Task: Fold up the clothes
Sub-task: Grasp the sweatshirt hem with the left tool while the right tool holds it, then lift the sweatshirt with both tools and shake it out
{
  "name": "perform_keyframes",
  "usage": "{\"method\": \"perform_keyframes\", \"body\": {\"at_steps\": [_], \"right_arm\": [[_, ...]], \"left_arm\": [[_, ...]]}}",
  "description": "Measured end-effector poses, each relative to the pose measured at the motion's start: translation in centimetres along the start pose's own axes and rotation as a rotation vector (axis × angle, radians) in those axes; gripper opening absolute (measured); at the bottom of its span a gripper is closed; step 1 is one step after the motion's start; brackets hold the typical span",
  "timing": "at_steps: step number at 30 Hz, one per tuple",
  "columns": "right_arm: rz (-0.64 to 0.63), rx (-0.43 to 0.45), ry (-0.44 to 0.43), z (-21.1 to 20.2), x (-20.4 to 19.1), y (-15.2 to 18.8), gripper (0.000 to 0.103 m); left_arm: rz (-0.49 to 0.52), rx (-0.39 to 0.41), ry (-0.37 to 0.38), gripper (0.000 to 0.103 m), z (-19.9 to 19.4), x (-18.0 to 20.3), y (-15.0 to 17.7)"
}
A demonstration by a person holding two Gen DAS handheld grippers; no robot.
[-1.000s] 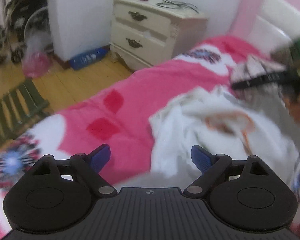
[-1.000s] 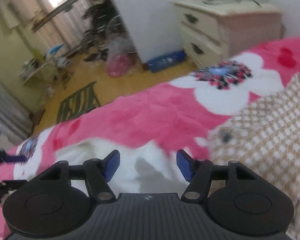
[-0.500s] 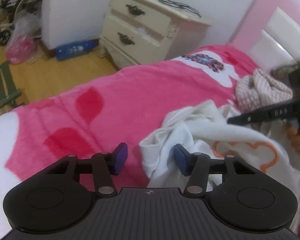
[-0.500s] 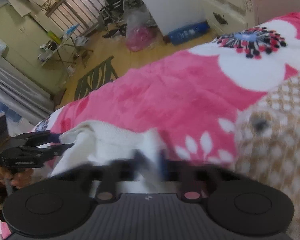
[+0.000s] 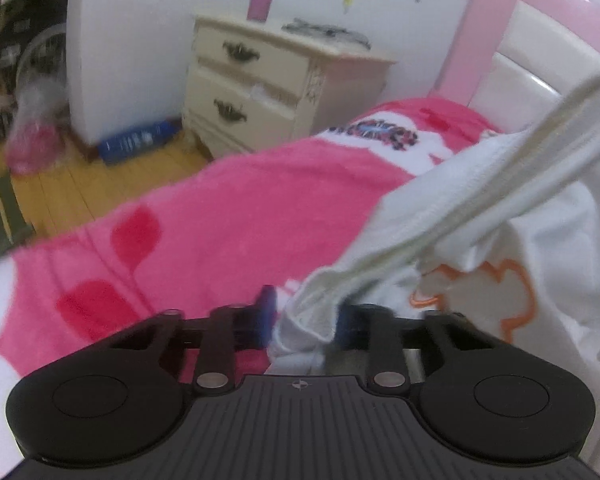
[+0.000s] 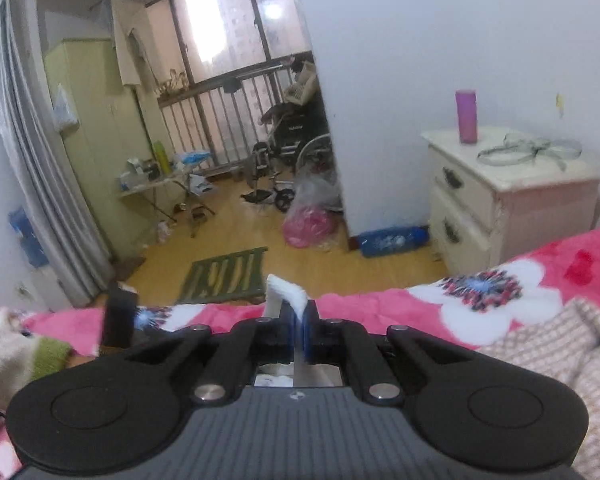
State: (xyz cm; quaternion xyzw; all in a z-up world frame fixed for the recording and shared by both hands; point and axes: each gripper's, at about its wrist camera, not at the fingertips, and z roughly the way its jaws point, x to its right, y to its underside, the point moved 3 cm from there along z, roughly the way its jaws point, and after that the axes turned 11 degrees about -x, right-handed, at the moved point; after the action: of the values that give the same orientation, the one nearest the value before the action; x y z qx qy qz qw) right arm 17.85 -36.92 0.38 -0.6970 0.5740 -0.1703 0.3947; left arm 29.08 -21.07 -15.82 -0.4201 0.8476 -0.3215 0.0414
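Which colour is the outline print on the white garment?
Orange outline print on the white garment; left wrist view shows it best.

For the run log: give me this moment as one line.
phase: lifting | left tool: shut on white garment | right tool: shut on white garment | garment stretched above pink blanket

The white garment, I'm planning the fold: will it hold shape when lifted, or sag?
Probably floppy: the white garment stretches into a band between the left gripper and upper right, the rest drooping. Likely light: the right gripper holds it by a small pinched edge.
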Motion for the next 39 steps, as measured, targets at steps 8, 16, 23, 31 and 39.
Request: {"method": "perform_keyframes", "body": {"at_steps": [8, 16, 23, 31, 39], "right_arm": [[-0.040, 0.153, 0.021, -6.6, -3.0, -0.7, 0.005], [-0.120, 0.456, -0.072, -18.1, -9.7, -2.8, 0.005], [-0.268, 0.681, -0.166, -29.2, -16.8, -7.7, 0.004], [-0.380, 0.795, -0.212, -38.5, -22.4, -9.4, 0.004], [-0.435, 0.750, -0.222, -39.3, -24.6, -7.2, 0.004]], "left_arm": [[0.068, 0.119, -0.154, 0.011, -12.8, 3.2, -0.6], [0.116, 0.332, -0.397, 0.009, -35.2, 10.8, -1.3], [0.167, 0.563, -0.616, 0.009, -50.7, 18.5, 0.6], [0.176, 0.696, -0.733, 0.009, -59.9, 24.9, 2.2], [0.069, 0.555, -0.679, 0.009, -54.1, 18.4, 2.1]]}}
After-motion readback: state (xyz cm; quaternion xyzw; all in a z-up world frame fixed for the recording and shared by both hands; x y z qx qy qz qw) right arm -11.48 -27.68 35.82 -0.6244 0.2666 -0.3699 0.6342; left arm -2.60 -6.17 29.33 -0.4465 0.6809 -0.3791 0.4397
